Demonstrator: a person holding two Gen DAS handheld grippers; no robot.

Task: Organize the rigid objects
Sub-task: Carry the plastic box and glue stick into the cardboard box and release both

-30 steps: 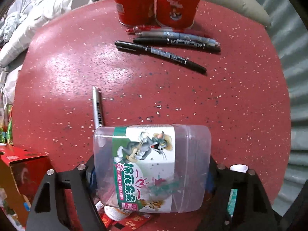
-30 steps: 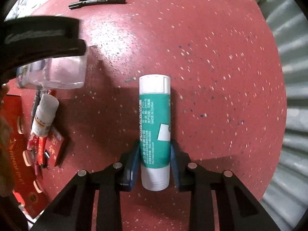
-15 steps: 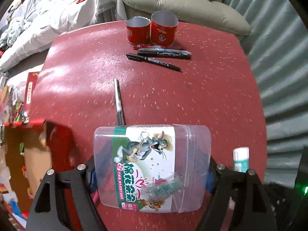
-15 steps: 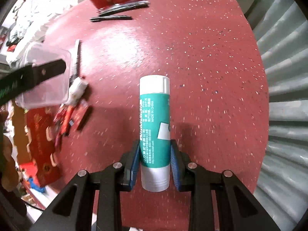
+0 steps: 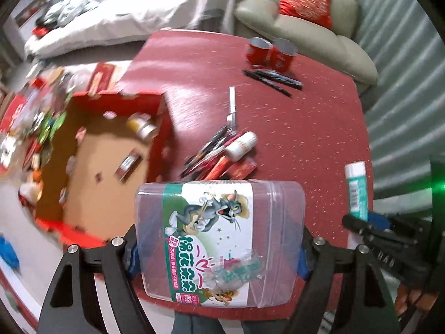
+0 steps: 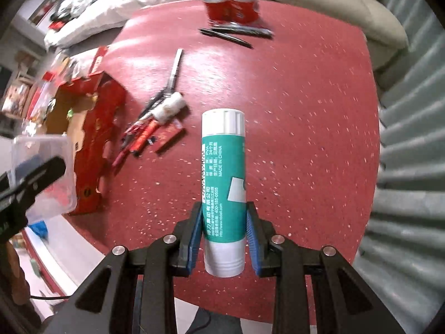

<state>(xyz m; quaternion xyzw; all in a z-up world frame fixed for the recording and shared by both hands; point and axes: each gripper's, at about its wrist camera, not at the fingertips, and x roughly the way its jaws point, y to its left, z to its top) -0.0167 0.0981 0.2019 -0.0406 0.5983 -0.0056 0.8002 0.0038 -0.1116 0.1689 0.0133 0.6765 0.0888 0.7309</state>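
My left gripper (image 5: pixel 218 247) is shut on a clear plastic box (image 5: pixel 219 239) with a green cartoon label, held high above the near edge of the red table (image 5: pixel 306 128). My right gripper (image 6: pixel 224 233) is shut on a green and white glue stick (image 6: pixel 224 172), also held above the table; it shows at the right of the left wrist view (image 5: pixel 356 189). The clear box and left gripper show at the left of the right wrist view (image 6: pixel 41 167). An open red cardboard box (image 5: pixel 91 156) at the table's left holds a small bottle (image 5: pixel 141 126).
A heap of pens, a white bottle (image 5: pixel 240 146) and red packets lies mid-table. A silver pen (image 5: pixel 232 103), black markers (image 5: pixel 272 79) and two red cans (image 5: pixel 269 51) lie farther back. A beige sofa (image 5: pixel 306 25) and a bed stand beyond; a corrugated wall is at right.
Both grippers have risen and pulled back from the table with their objects. The open red box and the heap of pens have come into view.
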